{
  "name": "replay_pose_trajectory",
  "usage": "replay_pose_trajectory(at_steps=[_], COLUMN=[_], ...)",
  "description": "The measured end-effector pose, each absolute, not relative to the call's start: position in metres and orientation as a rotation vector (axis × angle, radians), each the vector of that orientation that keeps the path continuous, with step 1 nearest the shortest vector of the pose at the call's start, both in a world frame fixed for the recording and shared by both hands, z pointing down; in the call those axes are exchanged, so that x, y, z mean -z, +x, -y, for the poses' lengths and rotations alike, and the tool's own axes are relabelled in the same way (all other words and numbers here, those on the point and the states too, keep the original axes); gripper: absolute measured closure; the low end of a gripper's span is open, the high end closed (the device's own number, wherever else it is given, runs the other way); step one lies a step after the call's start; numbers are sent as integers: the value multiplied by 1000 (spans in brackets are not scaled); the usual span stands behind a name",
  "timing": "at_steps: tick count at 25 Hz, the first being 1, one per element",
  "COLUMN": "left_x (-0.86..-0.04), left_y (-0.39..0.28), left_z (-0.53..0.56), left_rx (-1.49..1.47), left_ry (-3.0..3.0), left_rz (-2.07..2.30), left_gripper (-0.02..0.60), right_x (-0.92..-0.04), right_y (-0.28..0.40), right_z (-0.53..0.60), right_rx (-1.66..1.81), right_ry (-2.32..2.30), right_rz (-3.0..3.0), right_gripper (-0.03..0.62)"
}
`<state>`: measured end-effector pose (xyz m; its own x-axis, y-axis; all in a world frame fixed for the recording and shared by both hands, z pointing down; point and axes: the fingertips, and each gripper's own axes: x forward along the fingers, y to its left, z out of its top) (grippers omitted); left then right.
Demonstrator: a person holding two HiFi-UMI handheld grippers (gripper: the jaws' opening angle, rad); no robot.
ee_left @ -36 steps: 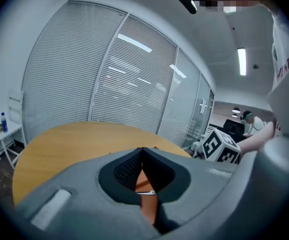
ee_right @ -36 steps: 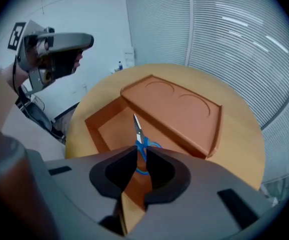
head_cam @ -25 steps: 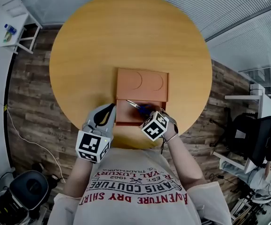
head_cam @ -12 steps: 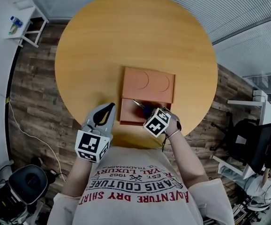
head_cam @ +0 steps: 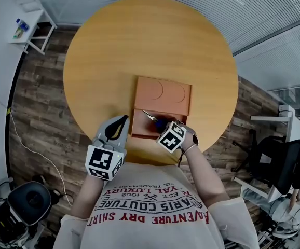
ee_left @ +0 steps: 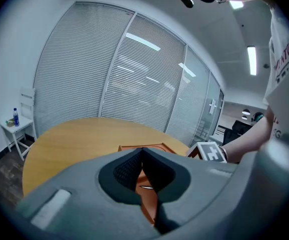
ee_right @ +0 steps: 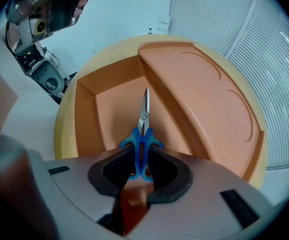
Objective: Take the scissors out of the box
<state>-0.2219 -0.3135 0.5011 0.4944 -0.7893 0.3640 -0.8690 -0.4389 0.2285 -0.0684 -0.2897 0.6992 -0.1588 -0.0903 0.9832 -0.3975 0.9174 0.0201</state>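
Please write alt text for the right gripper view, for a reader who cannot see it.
The right gripper points down into an open orange box, its jaws closing around the blue handles of scissors that lie on the box floor, blades pointing away. The box sits on a round wooden table.

Light T-shirt [head_cam: 150,217] lettered red; left gripper [head_cam: 123,119] grey, its marker cube [head_cam: 103,162] black-and-white.

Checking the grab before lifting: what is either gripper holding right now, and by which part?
Fingers of the right gripper are closing onto the blue handles of the scissors, touching both sides; they lie in the box. The left gripper holds nothing.
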Motion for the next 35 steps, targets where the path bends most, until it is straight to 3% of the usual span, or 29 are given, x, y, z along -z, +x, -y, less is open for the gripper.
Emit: replay_pose_trajectory(at_steps=[19,29,35], left_x=[-471,-442,-420], left_y=[-203,-189,-189], left_z=[268,263,266], left_rx=[-292,-297,-262], left_ry=[2400,2478,2523], left_rz=[1488,1518,1578], left_gripper=[572,572,572], right_x=[-629,-545,-494], right_y=[-62,-67,-60], right_z=[274,288,303], right_rx=[-193,-90,-209], right_ry=[472,689,912], right_rz=[1933,2160,2328], right_gripper=[502,502,502])
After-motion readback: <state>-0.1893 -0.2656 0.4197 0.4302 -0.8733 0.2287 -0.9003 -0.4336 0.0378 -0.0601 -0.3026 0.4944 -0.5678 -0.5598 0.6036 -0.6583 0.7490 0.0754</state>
